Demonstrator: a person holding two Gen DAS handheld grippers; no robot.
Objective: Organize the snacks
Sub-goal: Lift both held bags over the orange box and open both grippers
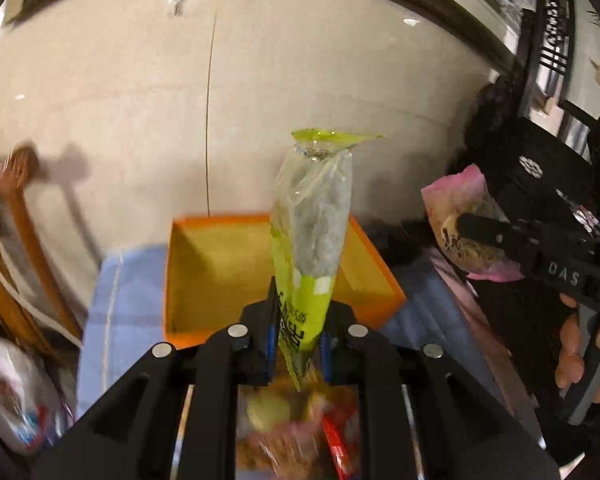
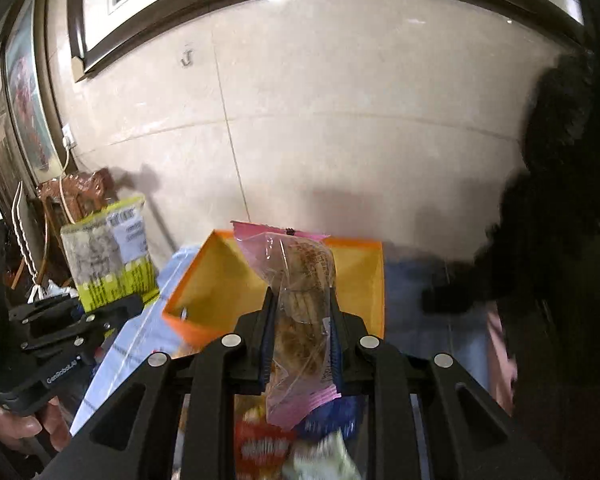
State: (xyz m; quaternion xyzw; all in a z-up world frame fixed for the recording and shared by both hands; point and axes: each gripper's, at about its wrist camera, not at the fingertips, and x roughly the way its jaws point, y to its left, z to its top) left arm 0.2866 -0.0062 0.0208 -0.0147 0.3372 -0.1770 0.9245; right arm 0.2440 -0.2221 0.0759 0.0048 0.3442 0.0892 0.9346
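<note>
We have two snacks in hand. The green snack packet [image 1: 306, 240] stands upright in the left gripper [image 1: 298, 340], whose jaws are pinched nearly closed on the flat printed lower end, so the clear puffed upper part rises free above the fingers. The pink snack packet [image 2: 300, 308] sits in the right gripper [image 2: 302, 344], clamped across its middle with a round baked piece showing through the clear film; the jaws are narrow but spread a little by the filling. Both packets hang in the air in front of the orange box [image 1: 220, 264], which lies open and looks empty on the blue cloth [image 1: 116, 320].

We judge both packets light, soft and crinkly, with slick film that could slide under a loose pinch. The pink one's contents probably crumble, so we would hold it gently or by the sealed edge. The green one is best taken at a flat seam, as now.

Below the fingers, a blurred pile of other snacks [image 2: 284, 440] waits.
</note>
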